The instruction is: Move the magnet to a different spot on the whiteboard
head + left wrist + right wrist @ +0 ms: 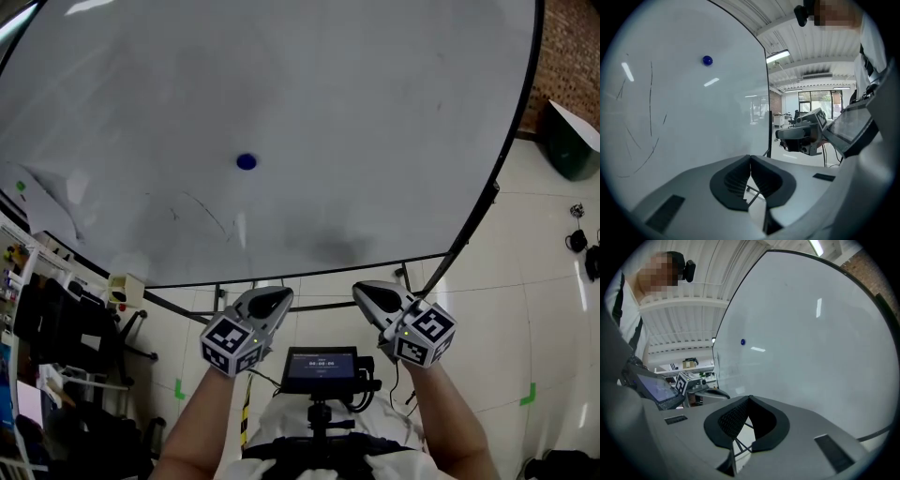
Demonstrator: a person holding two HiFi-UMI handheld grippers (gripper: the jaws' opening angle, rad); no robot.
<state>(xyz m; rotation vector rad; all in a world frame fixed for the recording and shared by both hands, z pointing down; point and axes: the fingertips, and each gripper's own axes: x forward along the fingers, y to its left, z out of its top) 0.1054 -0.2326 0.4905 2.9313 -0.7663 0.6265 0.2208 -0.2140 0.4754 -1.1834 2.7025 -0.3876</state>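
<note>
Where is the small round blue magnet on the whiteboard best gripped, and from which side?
Pinch the small round blue magnet by its rim, jaws on opposite edges, coming straight at the whiteboard. It sits flat on the board, so likely only its edge offers purchase.

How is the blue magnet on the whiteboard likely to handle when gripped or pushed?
The blue magnet looks small, round and rigid, so it is probably light and offers little to pinch. It clings to the smooth upright whiteboard, so a push would likely slide it rather than roll it.
</note>
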